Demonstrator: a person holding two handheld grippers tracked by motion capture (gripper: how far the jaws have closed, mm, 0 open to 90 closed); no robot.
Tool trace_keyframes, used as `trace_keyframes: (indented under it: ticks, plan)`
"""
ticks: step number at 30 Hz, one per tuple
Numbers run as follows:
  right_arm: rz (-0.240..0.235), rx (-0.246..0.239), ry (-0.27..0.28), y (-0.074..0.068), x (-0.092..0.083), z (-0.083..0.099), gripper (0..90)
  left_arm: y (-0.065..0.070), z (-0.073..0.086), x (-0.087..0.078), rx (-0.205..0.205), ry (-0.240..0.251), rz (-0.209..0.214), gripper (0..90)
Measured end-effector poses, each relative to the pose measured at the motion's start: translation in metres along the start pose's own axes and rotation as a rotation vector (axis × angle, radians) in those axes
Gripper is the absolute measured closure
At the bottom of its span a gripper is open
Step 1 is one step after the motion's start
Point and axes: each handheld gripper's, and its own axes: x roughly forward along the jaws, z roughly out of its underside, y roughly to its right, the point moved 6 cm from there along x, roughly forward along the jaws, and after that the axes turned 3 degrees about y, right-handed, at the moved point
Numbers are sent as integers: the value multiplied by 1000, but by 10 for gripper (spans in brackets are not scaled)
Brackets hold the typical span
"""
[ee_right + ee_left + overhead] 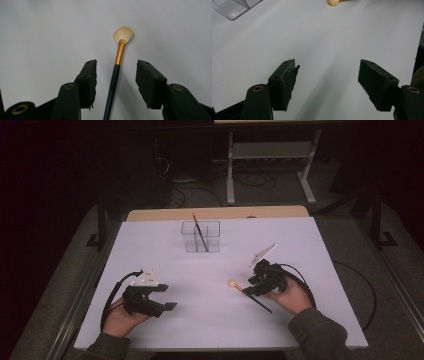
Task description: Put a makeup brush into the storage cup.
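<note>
A fan brush (259, 304) with a pale bristle head, gold ferrule and dark handle lies flat on the white table (210, 325), right of centre. My right gripper (248, 286) straddles its handle. In the right gripper view the brush (118, 60) runs up between the two jaws of the right gripper (116, 80), with a gap on each side, so the pads do not touch it. My left gripper (169, 296) rests near the front left, open and empty. In the left gripper view, the left gripper (327, 82) has bare table between its jaws, and the brush head (333, 2) shows at the top edge.
A clear plastic box with a divider (200, 237) stands at the back centre of the table, and a dark pencil-like stick (199, 231) leans in it. A corner of the clear box (232, 7) is in the left gripper view. Cables trail from both grippers.
</note>
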Motion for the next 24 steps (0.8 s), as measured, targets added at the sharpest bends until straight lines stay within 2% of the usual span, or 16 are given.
trace_keyframes:
  ticks: [8, 9, 12, 14, 16, 24]
  plan:
    - [-7, 3, -27, -1, 8, 6, 572, 0, 0, 0, -1, -4, 0, 296]
    - [-6, -8, -27, 0, 10, 7, 580, 0, 0, 0, 1, -2, 1, 296]
    - [-10, 7, -36, -1, 11, 8, 606, 0, 0, 1, 1, -2, 1, 296]
    - [-7, -7, -37, 1, 13, 8, 620, 0, 0, 1, 2, -2, 1, 296]
    - [-8, 9, -42, 0, 14, 8, 635, 0, 0, 1, 2, -2, 2, 296]
    - [-1, 9, -56, 4, 19, 9, 689, 1, 0, 1, 3, -4, 9, 291]
